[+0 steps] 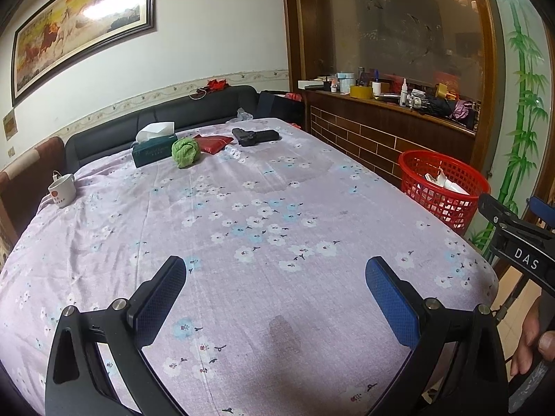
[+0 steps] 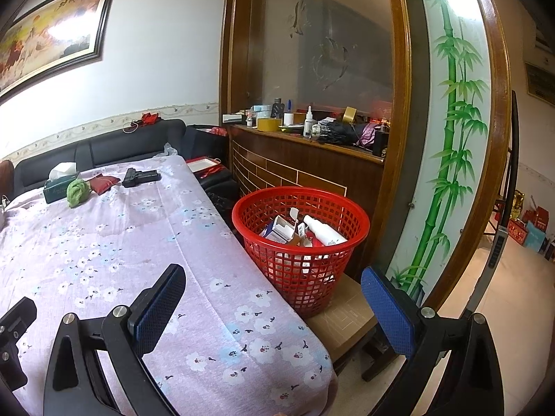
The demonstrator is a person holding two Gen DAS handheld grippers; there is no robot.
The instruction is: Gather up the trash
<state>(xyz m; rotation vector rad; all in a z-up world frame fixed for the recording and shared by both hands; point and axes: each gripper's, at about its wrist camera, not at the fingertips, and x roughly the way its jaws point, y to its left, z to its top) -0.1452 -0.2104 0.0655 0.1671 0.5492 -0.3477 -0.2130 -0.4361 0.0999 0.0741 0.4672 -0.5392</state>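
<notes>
Blue-padded left gripper (image 1: 275, 291) hung over the floral tablecloth (image 1: 242, 215), jaws wide apart, nothing between. Right gripper (image 2: 274, 298) likewise spread and empty, poised over the table's edge. Just beside that edge, on a brown box (image 2: 347, 319): red mesh basket (image 2: 301, 242), already loaded with cartons and a white bottle (image 2: 324, 230). Far across the cloth, clustered: green tissue box (image 1: 154, 147), crumpled green cloth (image 1: 185, 152), red pouch (image 1: 213, 143), black toy pistol (image 1: 255, 136). White mug (image 1: 62, 190) near the left edge.

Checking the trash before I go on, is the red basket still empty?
No, the red basket already holds a white bottle and torn cartons.
</notes>
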